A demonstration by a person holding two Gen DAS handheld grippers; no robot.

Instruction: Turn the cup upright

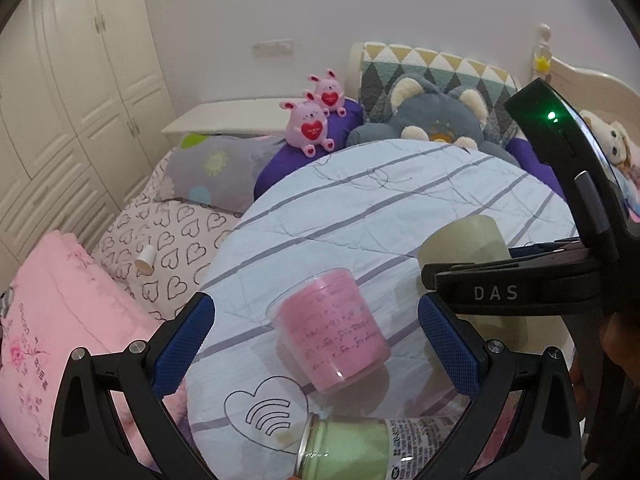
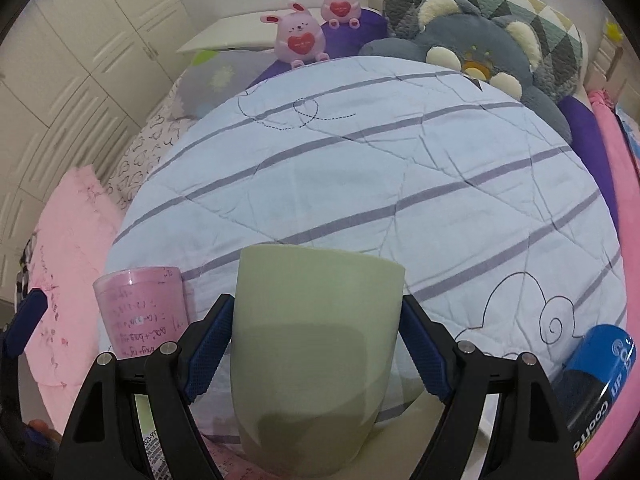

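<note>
A pale green cup (image 2: pixel 316 344) stands between the blue pads of my right gripper (image 2: pixel 316 344), wide rim up and narrow base down; the pads touch its sides. The cup also shows in the left wrist view (image 1: pixel 464 244), behind the right gripper's body. A pink translucent cup (image 1: pixel 332 332) with printed writing stands on the blue striped quilt (image 1: pixel 360 208), wide end at the bottom. My left gripper (image 1: pixel 316 340) is open, with the pink cup between its spread fingers and apart from both pads. The pink cup also shows at the left in the right wrist view (image 2: pixel 140 312).
A green bottle with a label (image 1: pixel 352 448) lies near the left gripper. A blue can (image 2: pixel 600 376) lies at the right. Plush toys (image 1: pixel 308 128) and pillows sit at the bed's head. A pink blanket (image 1: pixel 60 320) lies at the left. White wardrobes (image 1: pixel 80 80) stand beyond.
</note>
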